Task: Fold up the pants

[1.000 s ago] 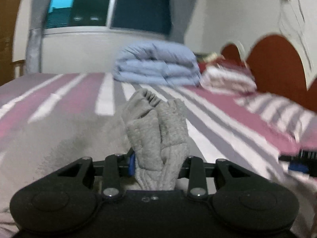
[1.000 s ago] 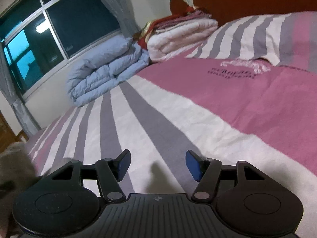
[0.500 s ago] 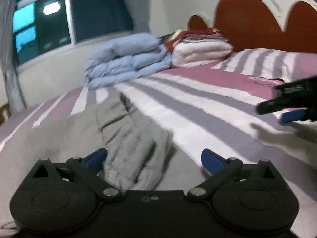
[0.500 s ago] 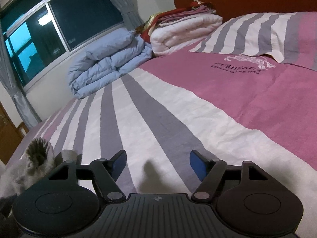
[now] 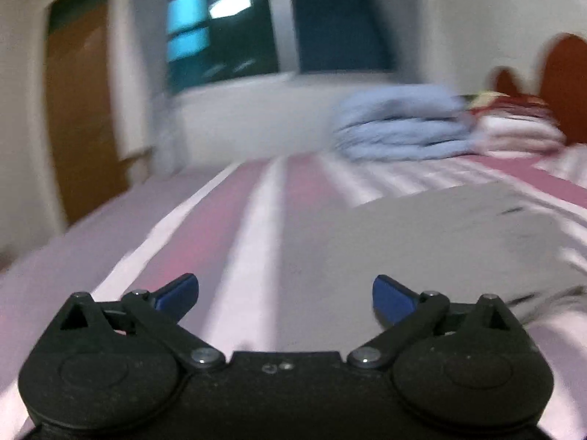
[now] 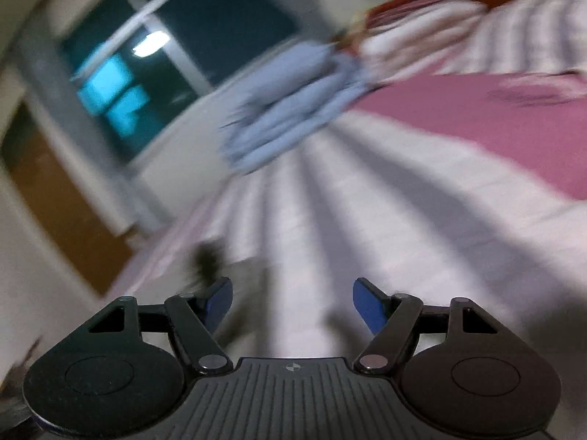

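The grey pants (image 5: 422,242) lie flat on the striped bed in the left wrist view, ahead and to the right of my left gripper (image 5: 285,296). That gripper is open and empty, its blue pads (image 5: 179,291) wide apart above the bedspread. My right gripper (image 6: 292,302) is open and empty too, over white and grey stripes. A blurred dark and grey patch (image 6: 220,267) just past its left finger may be part of the pants. Both views are motion-blurred.
A folded blue duvet (image 5: 400,128) and a stack of white and red blankets (image 5: 517,128) sit at the head of the bed (image 5: 227,227) by the red headboard (image 5: 565,73). A window (image 5: 275,25) and a wooden door (image 5: 80,110) are beyond. The bed's left edge is near.
My left gripper has let go of the bunched grey pants, opened wide and swung left toward the door. The pants now lie flat. My right gripper stayed open and tilted left.
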The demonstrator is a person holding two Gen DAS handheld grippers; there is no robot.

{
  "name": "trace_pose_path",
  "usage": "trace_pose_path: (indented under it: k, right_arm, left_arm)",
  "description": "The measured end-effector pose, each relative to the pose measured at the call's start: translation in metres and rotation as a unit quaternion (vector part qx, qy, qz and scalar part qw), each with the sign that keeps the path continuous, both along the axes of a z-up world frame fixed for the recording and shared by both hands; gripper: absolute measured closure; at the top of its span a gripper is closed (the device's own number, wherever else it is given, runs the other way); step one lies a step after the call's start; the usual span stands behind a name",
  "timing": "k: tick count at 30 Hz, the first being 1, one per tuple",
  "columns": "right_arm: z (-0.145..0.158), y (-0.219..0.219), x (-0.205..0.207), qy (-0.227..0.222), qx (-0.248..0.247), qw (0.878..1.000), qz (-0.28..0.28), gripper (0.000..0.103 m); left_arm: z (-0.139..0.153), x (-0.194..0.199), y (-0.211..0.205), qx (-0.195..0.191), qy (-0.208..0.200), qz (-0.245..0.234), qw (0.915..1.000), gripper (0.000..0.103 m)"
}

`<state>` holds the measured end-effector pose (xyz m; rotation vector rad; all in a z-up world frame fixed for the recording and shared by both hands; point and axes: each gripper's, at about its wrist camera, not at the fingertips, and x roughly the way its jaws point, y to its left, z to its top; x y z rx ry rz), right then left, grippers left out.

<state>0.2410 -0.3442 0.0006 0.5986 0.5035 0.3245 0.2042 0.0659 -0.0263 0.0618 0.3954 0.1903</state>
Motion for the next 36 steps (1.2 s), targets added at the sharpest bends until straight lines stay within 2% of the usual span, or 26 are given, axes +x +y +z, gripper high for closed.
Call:
trace_pose_path:
  k: [3, 5, 8, 10, 13, 14, 15, 16, 17, 18, 20, 21, 22, 23, 24, 25, 27, 33, 36]
  right_arm:
    - [0.001, 0.033, 0.009, 0.012, 0.010, 0.999, 0.041, 0.030]
    - [-0.003, 0.048, 0.016, 0.035, 0.021, 0.998, 0.056, 0.030]
    - [-0.009, 0.063, 0.029, 0.063, 0.039, 0.994, 0.080, 0.030]
    - [-0.011, 0.073, 0.038, 0.090, 0.032, 0.993, 0.069, 0.030]
    - [-0.011, 0.078, 0.050, 0.105, 0.047, 0.991, 0.060, 0.031]
    - [-0.012, 0.080, 0.053, 0.108, 0.051, 0.991, 0.053, 0.038]
    - [-0.013, 0.083, 0.053, 0.110, 0.048, 0.992, 0.048, 0.058]
    - [-0.010, 0.085, 0.054, 0.112, 0.045, 0.991, 0.052, 0.059]
    - [-0.005, 0.085, 0.049, 0.092, 0.061, 0.992, 0.058, 0.062]
    - [0.006, 0.079, 0.042, 0.057, 0.100, 0.991, 0.064, 0.063]
    - [0.019, 0.064, 0.026, 0.003, 0.180, 0.982, 0.058, 0.065]
    - [0.018, 0.059, 0.021, -0.015, 0.180, 0.983, 0.042, 0.065]
    - [0.008, 0.057, 0.026, 0.006, 0.152, 0.988, 0.020, 0.065]
    - [-0.012, 0.054, 0.041, 0.081, 0.127, 0.989, -0.003, 0.065]
    - [-0.039, 0.047, 0.054, 0.155, 0.139, 0.978, -0.013, 0.068]
    - [-0.048, 0.041, 0.051, 0.146, 0.155, 0.977, -0.013, 0.068]
    - [-0.045, 0.041, 0.043, 0.120, 0.144, 0.982, -0.002, 0.067]
    - [-0.044, 0.042, 0.043, 0.121, 0.115, 0.986, 0.007, 0.067]
    - [-0.032, 0.055, 0.044, 0.114, 0.090, 0.989, 0.015, 0.065]
  left_arm:
    - [-0.014, -0.005, 0.035, -0.066, 0.005, 0.054, 0.9963, 0.008]
    - [-0.020, -0.002, 0.043, -0.092, 0.019, 0.065, 0.9935, 0.008]
    - [-0.018, 0.001, 0.046, -0.101, 0.014, 0.059, 0.9931, 0.008]
    - [-0.020, -0.005, 0.049, -0.105, 0.015, 0.053, 0.9929, 0.008]
    - [-0.021, -0.002, 0.057, -0.121, 0.012, 0.057, 0.9910, 0.007]
    - [-0.023, -0.003, 0.061, -0.129, 0.013, 0.058, 0.9899, 0.007]
    - [-0.024, -0.003, 0.063, -0.134, 0.016, 0.059, 0.9891, 0.007]
    - [-0.025, -0.002, 0.067, -0.136, 0.017, 0.063, 0.9885, 0.007]
    - [-0.025, -0.004, 0.069, -0.137, 0.014, 0.068, 0.9881, 0.007]
    - [-0.024, -0.007, 0.072, -0.141, 0.008, 0.073, 0.9874, 0.007]
    - [-0.024, -0.011, 0.079, -0.151, 0.001, 0.085, 0.9849, 0.006]
    - [-0.024, -0.012, 0.083, -0.158, 0.002, 0.092, 0.9832, 0.006]
    - [-0.024, -0.012, 0.087, -0.167, 0.004, 0.097, 0.9812, 0.006]
    - [-0.025, -0.012, 0.090, -0.176, 0.007, 0.102, 0.9790, 0.006]
    - [-0.026, -0.011, 0.091, -0.183, 0.009, 0.107, 0.9772, 0.006]
    - [-0.026, -0.011, 0.092, -0.187, 0.009, 0.110, 0.9761, 0.006]
    - [-0.026, -0.012, 0.092, -0.188, 0.010, 0.112, 0.9757, 0.006]
    - [-0.026, -0.007, 0.081, -0.156, 0.017, 0.104, 0.9820, 0.006]
    - [-0.028, -0.004, 0.078, -0.146, 0.029, 0.106, 0.9832, 0.006]
